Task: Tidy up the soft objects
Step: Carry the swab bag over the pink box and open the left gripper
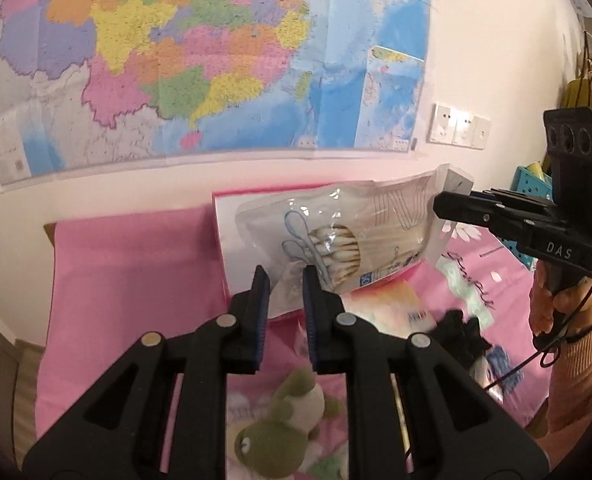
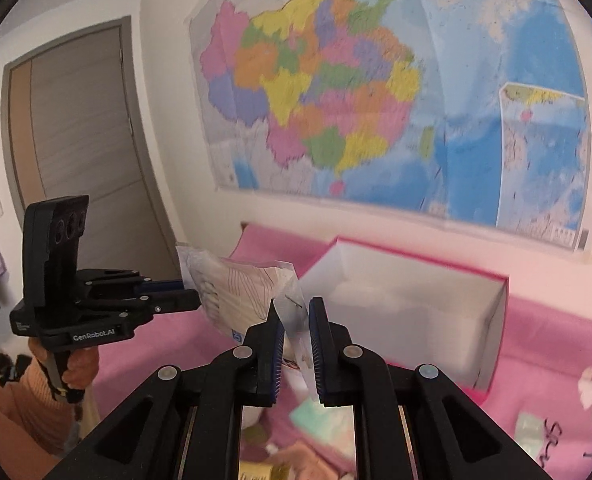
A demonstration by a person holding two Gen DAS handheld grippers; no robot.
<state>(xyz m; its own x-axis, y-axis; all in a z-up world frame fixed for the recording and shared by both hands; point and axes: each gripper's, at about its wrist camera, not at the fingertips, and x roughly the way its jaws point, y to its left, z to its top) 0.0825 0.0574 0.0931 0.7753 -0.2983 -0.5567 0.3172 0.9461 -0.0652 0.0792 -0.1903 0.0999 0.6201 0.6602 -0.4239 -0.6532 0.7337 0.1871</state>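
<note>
Both grippers, left [image 1: 286, 280] and right [image 2: 296, 312], pinch opposite ends of the cotton-swab bag [image 1: 348, 236] above the pink bed [image 1: 136, 264]; only the left view shows the green plush frog [image 1: 280, 428] below, only the right the door [image 2: 84, 120].

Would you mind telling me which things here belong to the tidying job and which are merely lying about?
Part of the job:
- bag of cotton swabs, held by the left gripper and right gripper
- white box on the pink bedspread
- green plush toy
- black cloth item

Just there:
- wall map
- wall sockets
- door
</note>
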